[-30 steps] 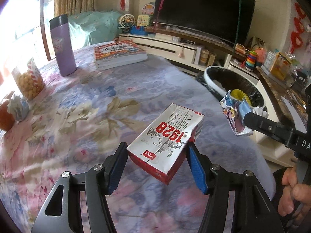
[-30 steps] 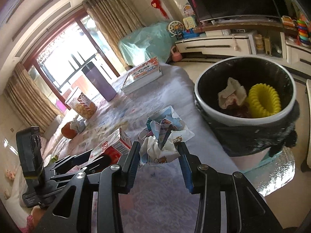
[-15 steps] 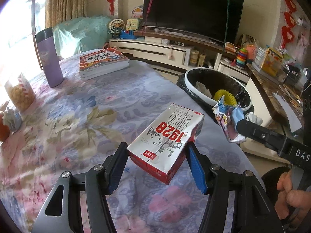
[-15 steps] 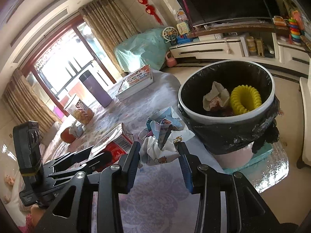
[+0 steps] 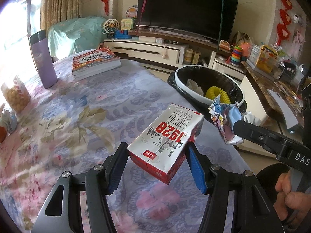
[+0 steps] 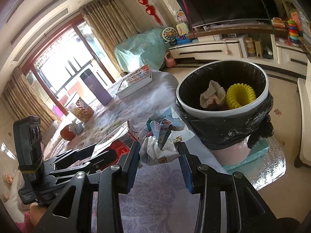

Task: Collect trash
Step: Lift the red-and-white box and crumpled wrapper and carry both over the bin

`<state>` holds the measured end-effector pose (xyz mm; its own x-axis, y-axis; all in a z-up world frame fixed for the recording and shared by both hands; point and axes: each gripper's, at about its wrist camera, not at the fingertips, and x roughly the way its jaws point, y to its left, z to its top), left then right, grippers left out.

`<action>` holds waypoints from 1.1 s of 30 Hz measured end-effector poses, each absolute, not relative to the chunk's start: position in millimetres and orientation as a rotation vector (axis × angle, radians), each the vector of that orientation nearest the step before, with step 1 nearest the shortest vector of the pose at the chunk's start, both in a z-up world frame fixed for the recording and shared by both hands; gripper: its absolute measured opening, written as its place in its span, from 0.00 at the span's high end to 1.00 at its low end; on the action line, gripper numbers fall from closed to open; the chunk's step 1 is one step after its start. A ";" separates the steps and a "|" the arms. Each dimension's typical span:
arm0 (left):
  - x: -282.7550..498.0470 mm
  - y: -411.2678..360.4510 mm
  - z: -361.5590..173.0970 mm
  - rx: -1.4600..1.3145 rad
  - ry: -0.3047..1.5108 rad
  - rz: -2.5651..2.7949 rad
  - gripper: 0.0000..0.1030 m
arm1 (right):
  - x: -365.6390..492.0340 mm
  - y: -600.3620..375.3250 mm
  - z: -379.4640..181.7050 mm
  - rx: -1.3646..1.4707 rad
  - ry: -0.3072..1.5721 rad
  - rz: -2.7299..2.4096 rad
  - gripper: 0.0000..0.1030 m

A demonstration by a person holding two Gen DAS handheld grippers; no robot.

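Milk carton (image 5: 167, 141) clamped in left gripper (image 5: 155, 161), crumpled wrapper (image 6: 161, 141) pinched in right gripper (image 6: 158, 155), both above table edge near bin (image 6: 223, 108); bin already holding trash; drop pending

Red-and-white milk carton (image 5: 167, 139), printed "1928", tilted, lifted above the floral counter at lower centre of frame. Crumpled printed paper wad (image 6: 162, 142), pale blue and white, held aloft mid-frame. White-rimmed, black-lined bin (image 6: 223, 104) at right, open, holding yellow ring (image 6: 241, 96) and crumpled paper.
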<state>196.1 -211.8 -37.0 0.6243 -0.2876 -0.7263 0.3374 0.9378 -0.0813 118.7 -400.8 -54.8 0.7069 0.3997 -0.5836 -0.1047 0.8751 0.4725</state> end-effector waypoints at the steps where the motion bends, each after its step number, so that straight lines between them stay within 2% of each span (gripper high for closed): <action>1: 196.4 -212.9 -36.6 0.064 0.821 -0.362 0.43 | 118.2 -401.8 -54.2 0.428 0.735 0.288 0.61; 33: 207.3 -250.4 -26.3 0.104 0.784 -0.430 0.43 | 107.9 -441.6 -46.4 0.454 0.689 0.212 0.61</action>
